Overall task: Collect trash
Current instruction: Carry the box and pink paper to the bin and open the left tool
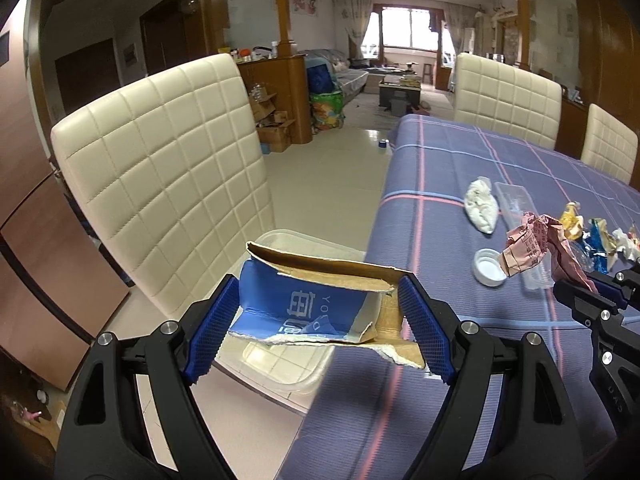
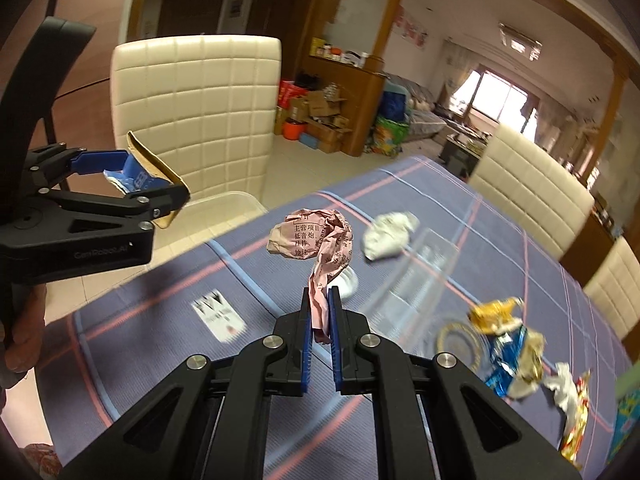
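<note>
My left gripper (image 1: 320, 328) is shut on a torn blue and brown cardboard piece (image 1: 308, 304) and holds it above a clear plastic bin (image 1: 280, 376) that sits on the chair seat beside the table. The same gripper (image 2: 140, 178) and cardboard (image 2: 138, 178) show at the left of the right wrist view. My right gripper (image 2: 320, 316) is shut on a crumpled pink paper (image 2: 320, 248) and holds it above the tablecloth; the paper also shows in the left wrist view (image 1: 532, 248).
On the purple checked tablecloth (image 1: 440, 168) lie a white crumpled wad (image 1: 482, 208), a white cap (image 1: 490, 268), a clear plastic tray (image 1: 516, 200), foil wrappers (image 2: 508, 348) and a card (image 2: 220, 314). Cream chairs (image 1: 168, 176) surround the table.
</note>
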`<state>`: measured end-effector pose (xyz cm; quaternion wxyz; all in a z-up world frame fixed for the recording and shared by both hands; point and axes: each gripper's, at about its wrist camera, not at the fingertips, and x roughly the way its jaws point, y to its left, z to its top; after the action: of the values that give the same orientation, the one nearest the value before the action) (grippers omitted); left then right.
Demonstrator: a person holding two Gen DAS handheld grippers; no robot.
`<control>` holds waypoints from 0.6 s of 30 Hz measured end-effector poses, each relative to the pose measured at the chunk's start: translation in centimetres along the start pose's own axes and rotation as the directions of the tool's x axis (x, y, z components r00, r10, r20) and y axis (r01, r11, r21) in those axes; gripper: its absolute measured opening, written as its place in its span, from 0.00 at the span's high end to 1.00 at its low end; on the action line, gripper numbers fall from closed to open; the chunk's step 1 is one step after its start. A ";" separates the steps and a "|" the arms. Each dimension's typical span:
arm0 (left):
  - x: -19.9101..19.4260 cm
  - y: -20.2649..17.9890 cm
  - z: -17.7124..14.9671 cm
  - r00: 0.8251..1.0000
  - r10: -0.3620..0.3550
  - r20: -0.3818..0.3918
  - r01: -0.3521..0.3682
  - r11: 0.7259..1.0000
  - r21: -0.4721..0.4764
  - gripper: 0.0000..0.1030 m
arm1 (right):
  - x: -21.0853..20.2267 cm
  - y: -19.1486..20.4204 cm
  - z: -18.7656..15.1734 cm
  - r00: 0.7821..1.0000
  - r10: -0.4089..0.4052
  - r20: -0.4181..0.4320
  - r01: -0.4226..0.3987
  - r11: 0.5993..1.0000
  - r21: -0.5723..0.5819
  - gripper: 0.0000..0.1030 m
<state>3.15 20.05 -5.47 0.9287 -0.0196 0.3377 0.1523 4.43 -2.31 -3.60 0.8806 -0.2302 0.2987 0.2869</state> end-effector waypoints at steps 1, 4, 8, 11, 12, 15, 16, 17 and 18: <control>0.1 0.4 0.0 1.000 0.006 -0.001 -0.006 1.000 -0.005 0.22 | 0.2 0.3 0.3 1.000 0.001 0.000 -0.001 1.000 -0.006 0.92; 0.6 1.5 -0.1 1.000 0.026 -0.005 -0.026 0.999 -0.018 0.22 | 0.8 1.2 1.4 1.000 0.009 0.005 -0.009 1.000 -0.021 0.92; 1.1 2.4 0.0 0.999 0.049 -0.006 -0.050 0.998 -0.030 0.22 | 1.7 1.9 2.9 1.000 0.018 0.014 -0.018 0.999 -0.036 0.92; 1.5 3.0 0.0 0.998 0.062 -0.006 -0.062 0.997 -0.037 0.22 | 2.5 2.4 3.9 1.000 0.021 0.017 -0.020 0.999 -0.048 0.92; 1.7 3.1 0.1 0.998 0.065 -0.008 -0.065 0.997 -0.039 0.22 | 2.9 2.6 4.3 1.000 0.022 0.016 -0.021 0.998 -0.050 0.92; 2.5 3.4 0.1 0.997 0.069 -0.019 -0.069 0.997 -0.041 0.22 | 3.9 2.7 5.0 1.000 0.024 0.010 -0.024 0.998 -0.049 0.92; 2.7 3.4 0.1 0.997 0.071 -0.023 -0.072 0.997 -0.040 0.22 | 4.3 2.8 5.2 1.000 0.025 0.008 -0.024 0.999 -0.047 0.92; 2.9 3.4 0.1 0.997 0.073 -0.027 -0.074 0.997 -0.038 0.22 | 4.6 2.7 5.4 1.000 0.025 0.006 -0.025 0.999 -0.045 0.92; 3.2 3.4 0.1 0.997 0.074 -0.030 -0.075 0.996 -0.037 0.22 | 4.9 2.7 5.6 1.000 0.024 0.005 -0.024 0.999 -0.042 0.92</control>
<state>4.52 24.19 -7.17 0.9169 -0.0270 0.3483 0.1930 8.16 4.68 -3.49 0.8729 -0.2443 0.2929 0.3044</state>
